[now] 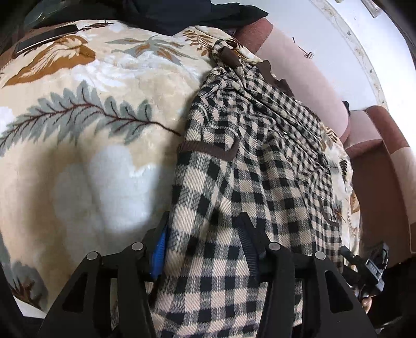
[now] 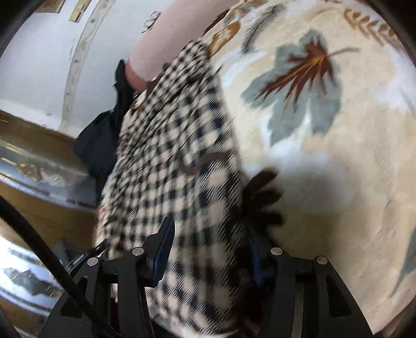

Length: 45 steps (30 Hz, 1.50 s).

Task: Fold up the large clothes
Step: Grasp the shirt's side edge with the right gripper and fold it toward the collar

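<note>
A large beige-and-black checked garment [image 1: 249,161] with brown trim lies bunched along the right part of a leaf-patterned cream blanket [image 1: 85,124]. My left gripper [image 1: 205,241] is shut on a thick fold of the checked garment, which fills the gap between its fingers. In the right wrist view the same checked garment [image 2: 176,161] hangs stretched and blurred. My right gripper [image 2: 210,244] is shut on its near edge, next to a brown trim piece [image 2: 262,197]. The blanket [image 2: 325,130] lies to the right.
A pink and brown sofa [image 1: 306,78] stands behind the blanket against a white wall [image 1: 364,52]. Dark clothes [image 1: 195,13] lie at the blanket's far edge. A dark cloth [image 2: 101,140] and a wooden, patterned furniture edge [image 2: 39,166] are on the left.
</note>
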Motion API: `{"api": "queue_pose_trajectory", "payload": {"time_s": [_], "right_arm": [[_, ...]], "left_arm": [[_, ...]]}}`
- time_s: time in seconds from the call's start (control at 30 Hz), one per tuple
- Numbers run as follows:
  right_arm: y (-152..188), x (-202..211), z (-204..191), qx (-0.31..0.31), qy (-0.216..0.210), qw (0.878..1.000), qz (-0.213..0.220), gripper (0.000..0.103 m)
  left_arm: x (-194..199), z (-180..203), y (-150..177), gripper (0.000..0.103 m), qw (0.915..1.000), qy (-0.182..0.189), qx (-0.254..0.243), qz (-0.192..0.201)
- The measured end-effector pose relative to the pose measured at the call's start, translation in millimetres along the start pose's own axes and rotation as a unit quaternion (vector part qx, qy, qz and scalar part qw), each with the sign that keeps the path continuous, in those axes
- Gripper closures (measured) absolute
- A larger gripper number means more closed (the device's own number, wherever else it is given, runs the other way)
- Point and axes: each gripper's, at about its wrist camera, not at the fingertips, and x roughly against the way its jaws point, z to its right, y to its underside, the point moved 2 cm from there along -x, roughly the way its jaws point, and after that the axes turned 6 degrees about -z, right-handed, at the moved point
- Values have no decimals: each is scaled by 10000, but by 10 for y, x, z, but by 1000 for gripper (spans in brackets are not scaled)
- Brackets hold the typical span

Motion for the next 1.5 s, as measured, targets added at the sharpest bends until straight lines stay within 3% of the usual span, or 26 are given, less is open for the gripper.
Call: {"api": "queue_pose_trajectory", "payload": {"time_s": [0.1,0.27,0.3,0.33,0.4,0.47,0.63,0.73,0.8,0.97,1.03,1.07,1.1,1.33,1.5], "right_arm": [[91,0,-52,155,-62,9998,-82,47],[288,60,-142,536,274,9982,-8,48],[310,72,-158,583,334,9977,32,52],[344,93,-184,653,415,9970,94,64],[391,172,-244,786,405,9958,239,78],[379,238,-306,891,376,9944,416,78],[339,111,-170,534,539,9970,181,77],[356,122,-86,325,421,9985,159,76],[382,122,-106,381,451,9981,183,73],[474,17,-250,629,697,9952,279,71],[480,-28,-317,775,883,9926,318,71],[485,-39,-334,851,993,9909,309,73],[479,-48,-359,942,1140,9886,280,88],[481,452,-357,708,593,9941,575,93],[559,721,-269,534,389,9964,528,93]], "left_arm": [[27,18,101,55,10000,12,-78,-8],[75,40,264,50,9999,67,-113,85],[83,47,281,49,9998,70,-142,90],[93,68,309,49,9998,39,-192,103],[125,82,356,49,9995,73,-255,146],[137,89,384,49,9994,212,-218,148],[99,37,393,48,9997,227,-71,111],[76,71,407,37,9993,318,-152,114],[59,124,416,31,9993,254,-249,137],[-5,278,449,30,9983,-176,-512,198],[-16,318,454,43,9970,-441,-609,193],[-14,325,450,77,9954,-691,-640,177],[-12,318,439,95,9938,-889,-655,122],[528,198,541,97,9973,-411,-326,511],[663,137,812,97,9992,-74,-146,376]]}}
